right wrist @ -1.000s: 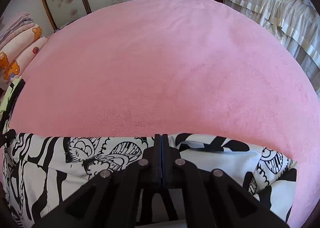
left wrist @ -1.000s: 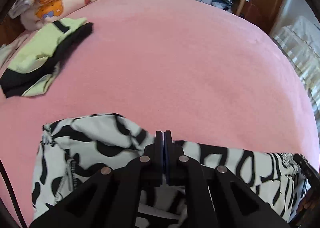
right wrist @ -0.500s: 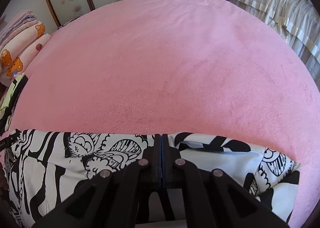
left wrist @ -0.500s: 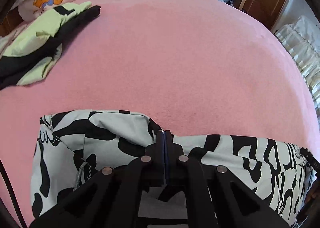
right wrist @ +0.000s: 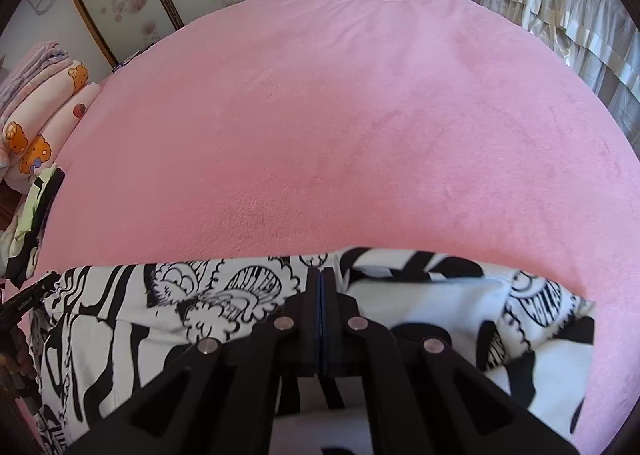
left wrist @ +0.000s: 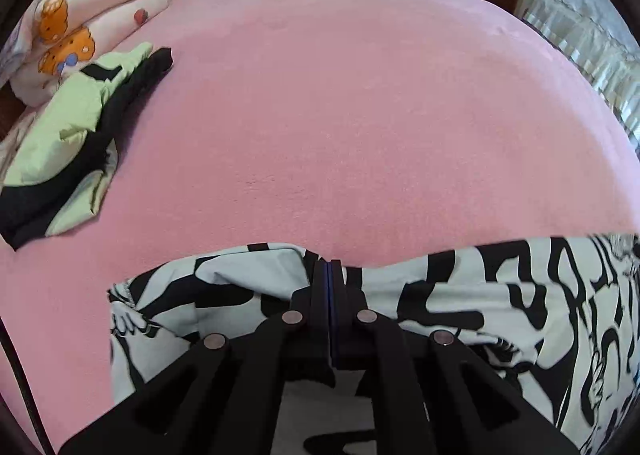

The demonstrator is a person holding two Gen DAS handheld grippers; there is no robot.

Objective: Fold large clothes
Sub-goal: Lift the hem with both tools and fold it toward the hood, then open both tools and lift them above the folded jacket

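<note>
Both the left tool (left wrist: 329,269) and the right tool (right wrist: 320,275) are clamped on the far edge of the black-and-white garment (right wrist: 432,299), which lies beneath them on the pink bed (left wrist: 360,115).

No text on the patterned garment (right wrist: 440,307) is legible.
</note>
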